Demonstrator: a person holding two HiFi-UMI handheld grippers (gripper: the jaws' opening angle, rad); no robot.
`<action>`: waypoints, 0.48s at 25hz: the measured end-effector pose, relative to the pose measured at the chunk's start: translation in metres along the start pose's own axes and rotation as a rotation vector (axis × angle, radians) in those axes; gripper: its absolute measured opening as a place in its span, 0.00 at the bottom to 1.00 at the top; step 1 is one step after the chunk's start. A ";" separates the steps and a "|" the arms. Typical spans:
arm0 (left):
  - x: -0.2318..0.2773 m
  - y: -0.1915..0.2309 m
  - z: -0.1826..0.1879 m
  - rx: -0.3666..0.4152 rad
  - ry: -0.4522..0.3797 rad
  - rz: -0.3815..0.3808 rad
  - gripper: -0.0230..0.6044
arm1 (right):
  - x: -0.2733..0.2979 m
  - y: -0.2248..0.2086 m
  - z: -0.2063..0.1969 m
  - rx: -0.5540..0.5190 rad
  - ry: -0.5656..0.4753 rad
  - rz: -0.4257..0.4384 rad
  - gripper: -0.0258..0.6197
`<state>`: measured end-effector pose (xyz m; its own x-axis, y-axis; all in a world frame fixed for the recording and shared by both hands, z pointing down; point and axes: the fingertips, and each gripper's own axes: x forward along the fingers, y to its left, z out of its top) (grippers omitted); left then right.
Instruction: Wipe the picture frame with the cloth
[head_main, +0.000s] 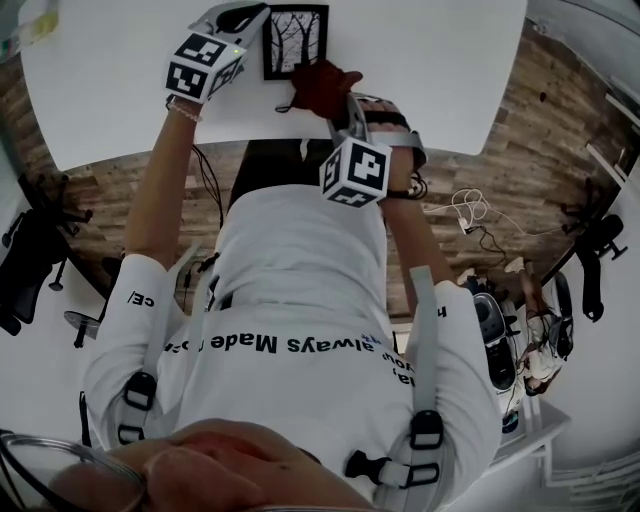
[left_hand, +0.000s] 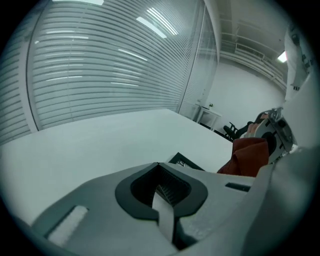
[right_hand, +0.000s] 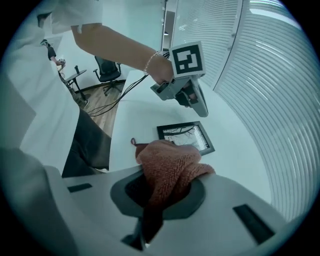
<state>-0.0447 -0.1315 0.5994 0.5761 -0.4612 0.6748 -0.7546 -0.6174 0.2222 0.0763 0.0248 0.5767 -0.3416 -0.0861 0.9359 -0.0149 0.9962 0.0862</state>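
A black picture frame (head_main: 295, 40) with a bare-tree print lies flat on the white table (head_main: 420, 60); it also shows in the right gripper view (right_hand: 185, 137). A rust-red knitted cloth (head_main: 322, 85) hangs bunched from my right gripper (head_main: 341, 106), whose jaws are shut on it just in front of the frame's near edge. In the right gripper view the cloth (right_hand: 167, 167) fills the jaws. My left gripper (head_main: 243, 16) hovers at the frame's left side, jaws together and holding nothing. Its own view catches a frame corner (left_hand: 186, 162) and the cloth (left_hand: 248, 155).
The table's near edge runs just behind the cloth. Below it is wooden floor with cables (head_main: 470, 215), office chairs at left (head_main: 30, 265) and right (head_main: 598, 240), and shoes (head_main: 495, 340). A glass wall with blinds (left_hand: 100, 65) stands beyond the table.
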 end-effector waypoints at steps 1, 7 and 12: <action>-0.007 0.002 0.006 -0.013 -0.022 0.014 0.04 | -0.006 -0.005 0.002 0.008 -0.011 -0.015 0.07; -0.056 -0.017 0.041 -0.044 -0.119 0.049 0.04 | -0.056 -0.042 0.023 0.112 -0.131 -0.117 0.07; -0.108 -0.050 0.085 -0.054 -0.270 0.094 0.04 | -0.106 -0.078 0.047 0.210 -0.274 -0.232 0.07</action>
<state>-0.0428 -0.1047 0.4557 0.5598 -0.6725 0.4842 -0.8203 -0.5323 0.2092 0.0690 -0.0435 0.4548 -0.5439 -0.3299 0.7716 -0.3028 0.9347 0.1862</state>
